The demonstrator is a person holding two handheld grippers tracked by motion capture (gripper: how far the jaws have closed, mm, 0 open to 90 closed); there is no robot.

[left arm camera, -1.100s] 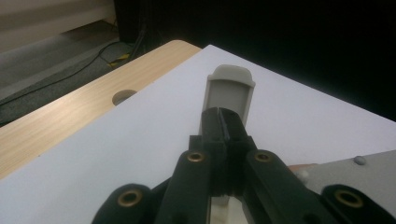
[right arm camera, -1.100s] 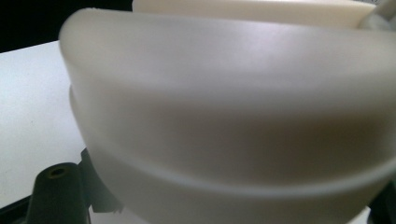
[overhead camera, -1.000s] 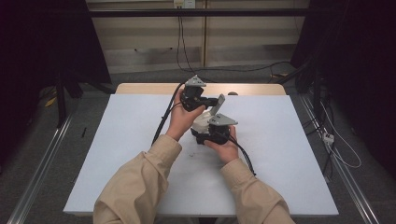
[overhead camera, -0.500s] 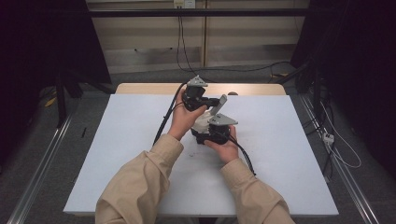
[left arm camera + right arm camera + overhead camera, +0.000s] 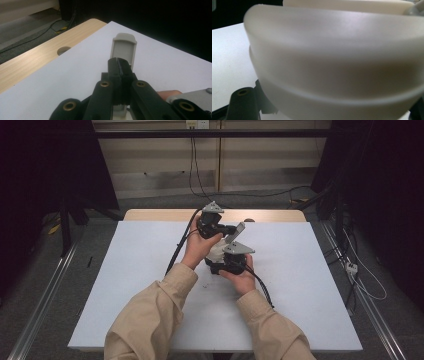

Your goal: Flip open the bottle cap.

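Observation:
Above the middle of the white table cover (image 5: pixel 310 285), two hands hold the grippers close together. My left gripper (image 5: pixel 229 230) is shut on a flat grey handle-like piece (image 5: pixel 239 231). In the left gripper view the jaws (image 5: pixel 120 65) pinch that piece edge-on, and its rounded end (image 5: pixel 124 47) sticks out beyond them. Its lower end is hidden. My right gripper (image 5: pixel 225 260) sits just below and nearer, shut on a white bowl (image 5: pixel 216 251). The bowl's smooth wall (image 5: pixel 332 57) is very close in the right gripper view, with one black jaw at the lower left.
A strip of bare wood (image 5: pixel 150 215) runs along the table's far edge, with a round cable hole (image 5: pixel 63 50) in it. Black cables trail from both grippers across the cover (image 5: pixel 175 255). Metal rails and floor cables lie beside the table (image 5: pixel 360 280).

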